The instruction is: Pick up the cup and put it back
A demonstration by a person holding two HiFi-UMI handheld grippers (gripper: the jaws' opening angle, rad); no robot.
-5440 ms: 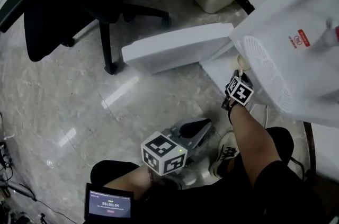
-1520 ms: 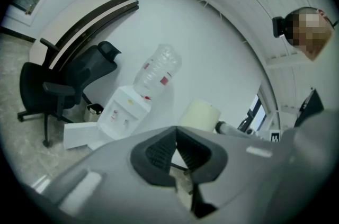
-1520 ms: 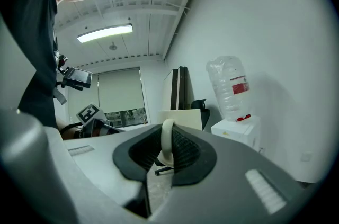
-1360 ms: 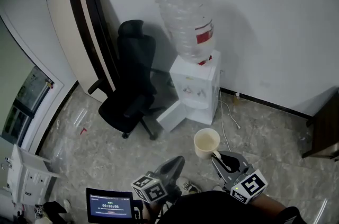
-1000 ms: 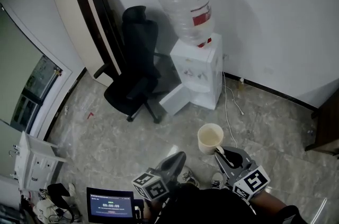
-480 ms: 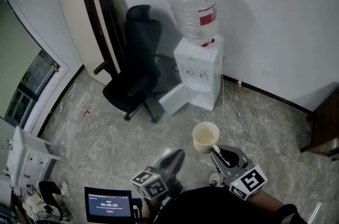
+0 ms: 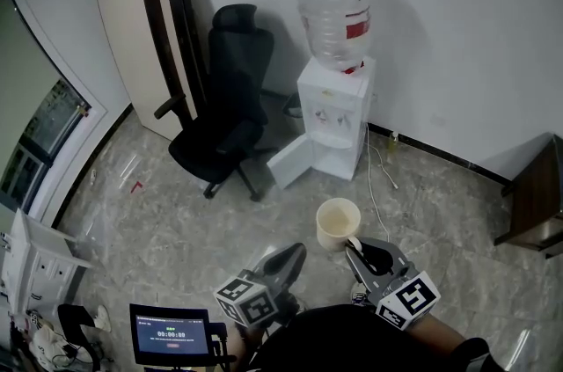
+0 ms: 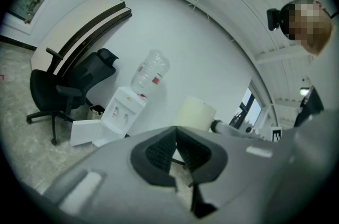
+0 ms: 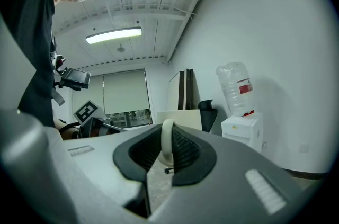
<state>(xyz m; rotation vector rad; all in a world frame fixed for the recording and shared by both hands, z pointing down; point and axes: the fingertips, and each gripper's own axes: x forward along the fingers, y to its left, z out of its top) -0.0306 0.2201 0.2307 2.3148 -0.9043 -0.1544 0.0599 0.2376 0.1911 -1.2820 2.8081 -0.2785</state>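
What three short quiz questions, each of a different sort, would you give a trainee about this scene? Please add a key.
1. True or false: the right gripper grips the cup by its handle.
2. Multiple choice: in the head view, what stands just left of the water dispenser?
A. a black office chair
B. a wooden ladder
C. a red bucket
3. Fill the gap: the lower door of the water dispenser stands ____.

Key: 1 true; 2 A; 3 open.
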